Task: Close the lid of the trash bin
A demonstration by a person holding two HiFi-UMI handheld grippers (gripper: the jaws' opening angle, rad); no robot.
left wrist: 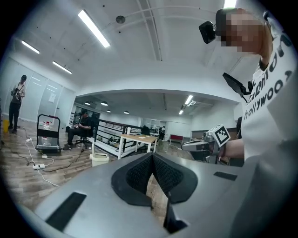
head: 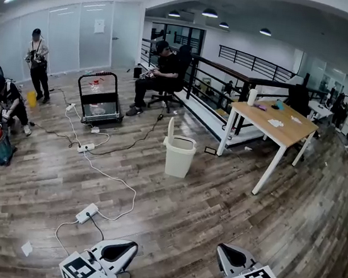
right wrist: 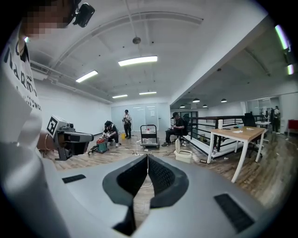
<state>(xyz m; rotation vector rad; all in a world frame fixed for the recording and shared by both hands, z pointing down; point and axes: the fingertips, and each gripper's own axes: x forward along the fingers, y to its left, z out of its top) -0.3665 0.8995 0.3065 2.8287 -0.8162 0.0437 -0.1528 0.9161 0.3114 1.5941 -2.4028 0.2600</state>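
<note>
Task not started. The trash bin (head: 179,156) stood on the wood floor (head: 217,198) at 12 o'clock in the head view, well apart from both claws and left of the counter (head: 282,134). Its lid (head: 170,130) stood upright, still open. The left claw (head: 129,248) at 7 o'clock and the right claw (head: 224,251) at 5 o'clock were both pressed together and empty. Left to do, by my read: walk up and push the lid down.

Up and to the right of the left gripper (left wrist: 152,157), a white shirt (left wrist: 269,124) bears black print, seemingly "hollywoo"; the line above it is unreadable.
</note>
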